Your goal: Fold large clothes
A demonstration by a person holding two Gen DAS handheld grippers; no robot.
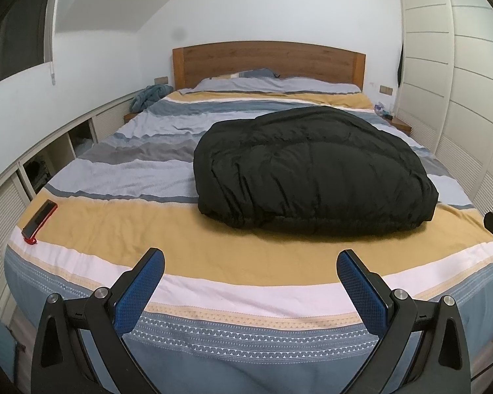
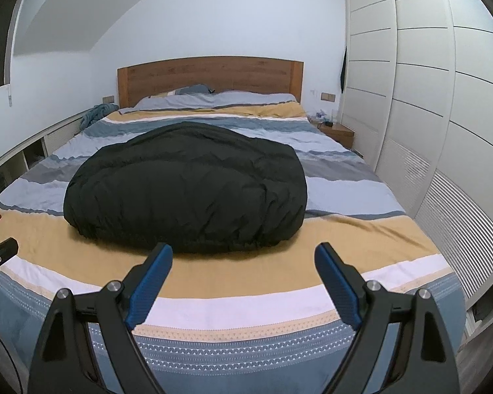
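Note:
A black puffy jacket (image 1: 315, 167) lies folded into a thick bundle on the striped bed cover (image 1: 121, 229), right of centre in the left wrist view. In the right wrist view the jacket (image 2: 187, 190) fills the middle of the bed cover (image 2: 361, 229). My left gripper (image 1: 250, 257) hangs open above the foot of the bed, short of the jacket, with nothing between its blue pads. Also open and empty, my right gripper (image 2: 243, 252) stands just in front of the jacket's near hem. At each view's edge the other gripper's black body shows partly.
A phone in a red case (image 1: 38, 218) lies on the bed's near left corner. A wooden headboard (image 1: 266, 60) and pillows (image 1: 279, 83) are at the far end. White wardrobe doors (image 2: 427, 115) run along the right, low white shelves (image 1: 49, 151) along the left.

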